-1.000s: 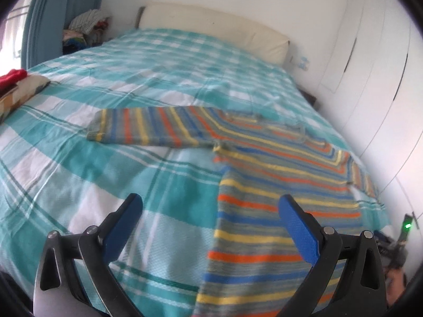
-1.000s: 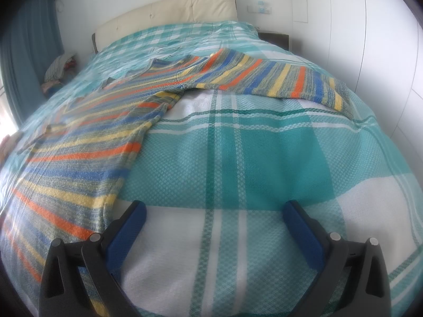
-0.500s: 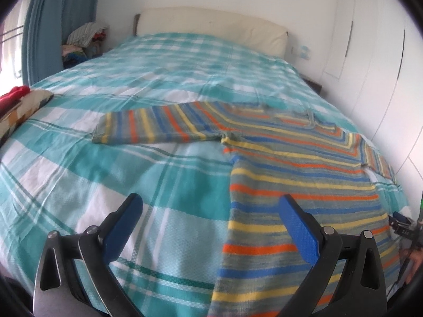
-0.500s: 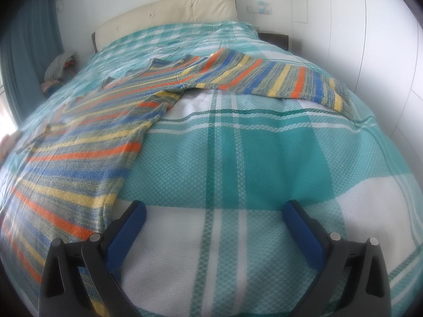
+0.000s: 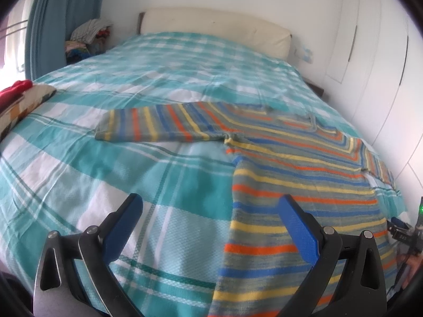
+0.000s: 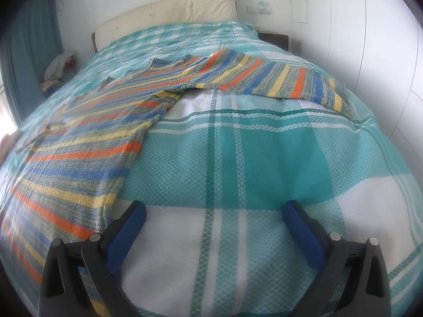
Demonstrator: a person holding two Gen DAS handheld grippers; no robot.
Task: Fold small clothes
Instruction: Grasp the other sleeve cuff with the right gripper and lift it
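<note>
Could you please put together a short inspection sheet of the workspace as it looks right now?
Surface: bed with teal and white checked cover.
Job's things: striped sweater spread flat, both sleeves out to the sides.
Clutter: red cloth on a patterned cushion at the bed's edge; pile of clothes beside the headboard.
Grippers: left tool open, empty; right tool open, empty, above bare cover.
Cables: nothing seen.
Surroundings: cream headboard, blue curtain, white wardrobe doors.
</note>
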